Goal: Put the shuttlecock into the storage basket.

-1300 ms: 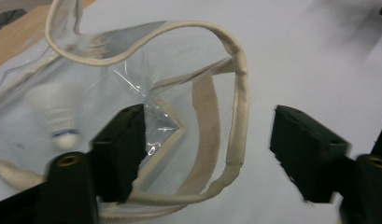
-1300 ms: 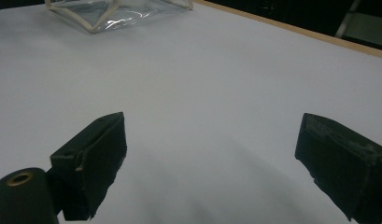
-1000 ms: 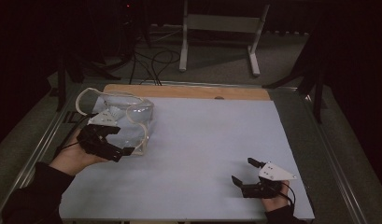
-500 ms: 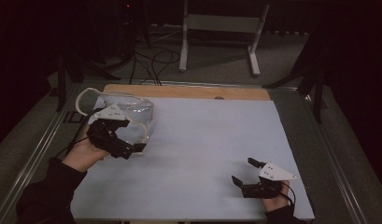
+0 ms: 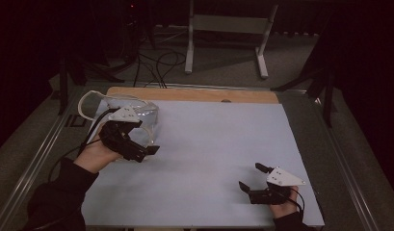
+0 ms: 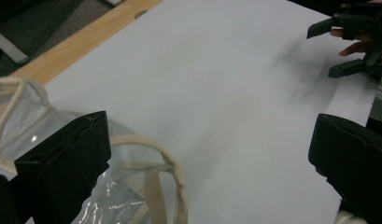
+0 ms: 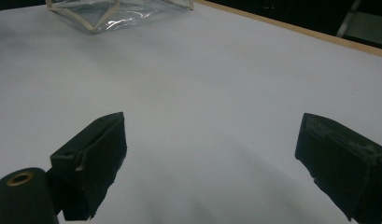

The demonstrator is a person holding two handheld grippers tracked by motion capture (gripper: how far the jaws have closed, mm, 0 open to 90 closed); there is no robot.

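A clear plastic bag [image 5: 137, 120] with cream cord trim and a looped cord handle [image 5: 88, 103] lies slumped at the far left corner of the pale blue table mat [image 5: 218, 159], its film creased and catching glare. It looks light, limp and slippery, so a pinch on the film would probably slide or crumple it; the cord rim [image 6: 172, 172] or the handle loop looks the firmer place to take hold, since the cord is thicker and gives the jaws something to bite. The left gripper [image 5: 137, 149] hovers at the bag's near edge, partly above it, with its jaws spread wide and nothing between them; in the left gripper view the bag's cord rim and crinkled film sit just beside the left-hand jaw, low in the gap, not yet touched as far as can be told. The right gripper [image 5: 255, 185] sits well apart from the bag, at the mat's opposite near corner, low over the mat, its jaws also spread and empty; from its own view the bag [image 7: 118, 11] shows far off across bare mat. Beyond the bag, the wooden table edge [image 5: 194, 94] borders the mat.
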